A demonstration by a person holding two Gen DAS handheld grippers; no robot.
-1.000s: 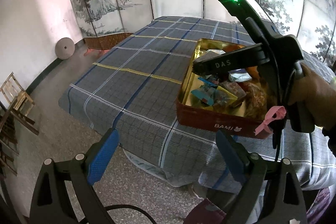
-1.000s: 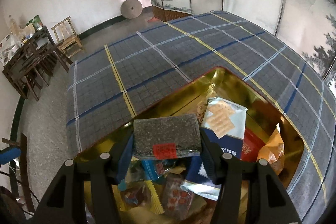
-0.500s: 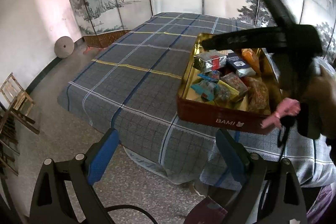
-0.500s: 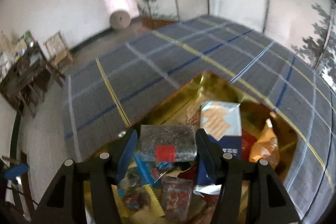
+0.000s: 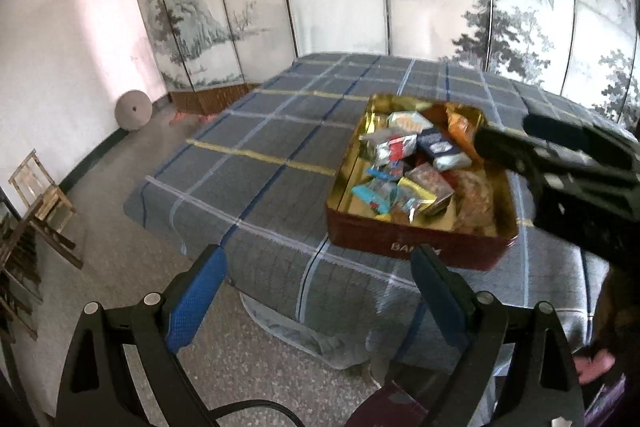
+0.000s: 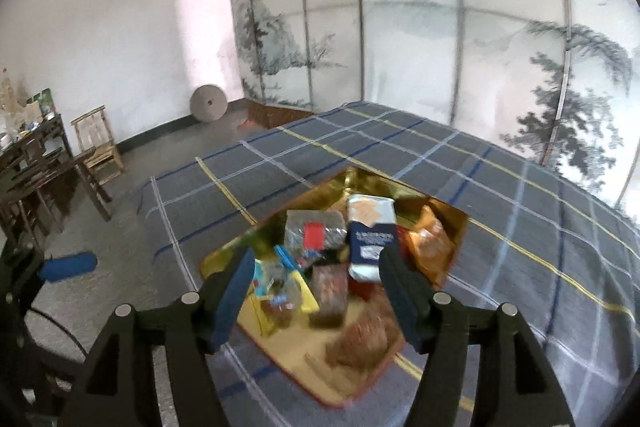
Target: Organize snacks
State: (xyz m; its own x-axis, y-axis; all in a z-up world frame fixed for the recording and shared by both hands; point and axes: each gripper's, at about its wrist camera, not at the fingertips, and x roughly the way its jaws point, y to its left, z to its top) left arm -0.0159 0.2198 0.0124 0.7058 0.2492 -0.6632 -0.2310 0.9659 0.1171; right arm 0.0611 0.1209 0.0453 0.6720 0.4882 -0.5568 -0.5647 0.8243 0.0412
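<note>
A red tin [image 5: 416, 247] with a gold inside [image 6: 320, 191] sits on the plaid cloth, full of several snack packs. A grey packet with a red label [image 6: 316, 231] [image 5: 390, 147] lies at the tin's far left, beside a blue-and-white cracker pack [image 6: 370, 239] and an orange bag [image 6: 428, 243]. My right gripper [image 6: 318, 259] hovers above the tin's near side; its jaws are opening and nothing is between them. Its black body [image 5: 568, 167] crosses the left wrist view at the right. My left gripper [image 5: 318, 259] is wide open and empty, off the table's near edge.
The plaid-covered table [image 5: 260, 163] stretches left of and behind the tin. A painted folding screen stands behind it. A wooden chair [image 6: 98, 143], a dark wooden table [image 6: 36, 167] and a stone wheel [image 6: 208, 105] stand by the left wall.
My right gripper let go of the grey packet, which now lies in the tin, and drew back and up from it. The left gripper has hardly shifted.
</note>
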